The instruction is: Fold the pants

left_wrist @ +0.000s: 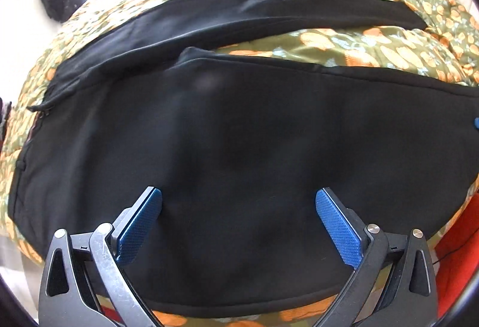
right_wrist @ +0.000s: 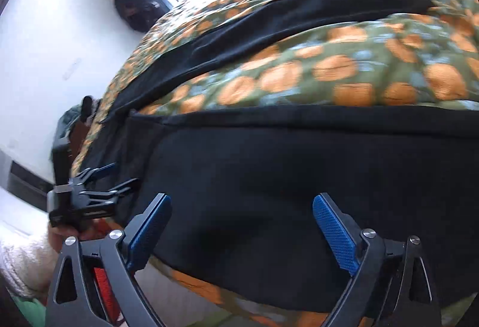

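Note:
Black pants (left_wrist: 227,129) lie spread on a bed, the waist to the left, the two legs running right with a gap of bedcover between them. My left gripper (left_wrist: 239,195) is open above the near leg, close to the seat, holding nothing. In the right wrist view the same pants (right_wrist: 269,165) fill the lower half. My right gripper (right_wrist: 242,201) is open above the near leg, further along it, holding nothing. The left gripper (right_wrist: 119,177) shows at the left of that view, over the waist end.
The bedcover (left_wrist: 344,42) is olive green with orange blotches and lies rumpled at the far right. A red cloth (left_wrist: 458,255) sits at the bed's near right edge. A dark bag (right_wrist: 128,4) stands by a white wall, beside a bright window.

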Tool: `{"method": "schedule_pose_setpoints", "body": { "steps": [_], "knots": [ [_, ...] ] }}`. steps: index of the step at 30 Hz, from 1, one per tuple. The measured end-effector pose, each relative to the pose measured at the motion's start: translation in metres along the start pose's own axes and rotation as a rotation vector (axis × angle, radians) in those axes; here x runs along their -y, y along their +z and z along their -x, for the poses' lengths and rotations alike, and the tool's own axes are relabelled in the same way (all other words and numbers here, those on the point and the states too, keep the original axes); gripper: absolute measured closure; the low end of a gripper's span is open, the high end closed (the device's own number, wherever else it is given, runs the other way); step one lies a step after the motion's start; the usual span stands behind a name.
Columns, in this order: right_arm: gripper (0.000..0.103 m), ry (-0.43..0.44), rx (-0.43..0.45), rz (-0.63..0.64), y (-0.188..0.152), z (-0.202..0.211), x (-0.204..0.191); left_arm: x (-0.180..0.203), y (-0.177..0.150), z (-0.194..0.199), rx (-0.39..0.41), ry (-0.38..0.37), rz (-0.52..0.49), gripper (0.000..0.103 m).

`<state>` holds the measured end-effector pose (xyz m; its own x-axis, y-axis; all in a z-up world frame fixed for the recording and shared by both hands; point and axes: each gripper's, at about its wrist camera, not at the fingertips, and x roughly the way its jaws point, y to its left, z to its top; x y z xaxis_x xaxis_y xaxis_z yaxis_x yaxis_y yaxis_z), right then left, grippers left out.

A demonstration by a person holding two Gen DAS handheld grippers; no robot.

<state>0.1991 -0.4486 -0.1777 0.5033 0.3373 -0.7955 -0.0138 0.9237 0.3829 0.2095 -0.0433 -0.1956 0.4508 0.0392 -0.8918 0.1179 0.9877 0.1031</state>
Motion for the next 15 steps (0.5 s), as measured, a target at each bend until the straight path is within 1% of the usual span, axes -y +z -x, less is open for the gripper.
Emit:
{"method": "schedule_pose_setpoints", "body": {
  "steps": [2, 3, 4, 6, 7, 9, 11, 13, 15],
  "knots": [
    [0.01, -0.161, 0.046, -0.135, 0.0, 0.032, 0.068, -0.022, 0.002, 0.002, -0.018, 0.026, 0.044, 0.001],
    [0.011, -0.226, 0.059, -0.165, 0.0, 0.047, 0.091, -0.034, 0.008, 0.005, -0.009, 0.04, 0.068, 0.001],
    [0.011, -0.29, 0.064, -0.165, 0.004, 0.061, 0.102, -0.044, 0.017, 0.01, 0.014, 0.048, 0.091, 0.001],
    [0.009, -0.404, 0.041, -0.13, 0.017, 0.076, 0.103, -0.064, 0.046, 0.018, 0.085, 0.06, 0.142, 0.001],
    [0.009, -0.406, 0.039, -0.115, 0.026, 0.079, 0.095, -0.072, 0.065, 0.019, 0.119, 0.063, 0.162, 0.001],
    [0.009, -0.329, 0.054, -0.09, 0.053, 0.075, 0.067, -0.083, 0.108, 0.013, 0.176, 0.069, 0.184, 0.001],
    [0.008, -0.214, 0.056, -0.024, 0.088, 0.053, 0.019, -0.096, 0.148, -0.006, 0.203, 0.097, 0.201, 0.001],
    [0.008, -0.074, 0.043, 0.055, 0.118, 0.015, -0.044, -0.117, 0.173, -0.04, 0.183, 0.158, 0.258, 0.001],
    [0.008, 0.073, 0.025, 0.11, 0.144, -0.035, -0.106, -0.133, 0.176, -0.075, 0.121, 0.194, 0.321, 0.001]
  ]
}}
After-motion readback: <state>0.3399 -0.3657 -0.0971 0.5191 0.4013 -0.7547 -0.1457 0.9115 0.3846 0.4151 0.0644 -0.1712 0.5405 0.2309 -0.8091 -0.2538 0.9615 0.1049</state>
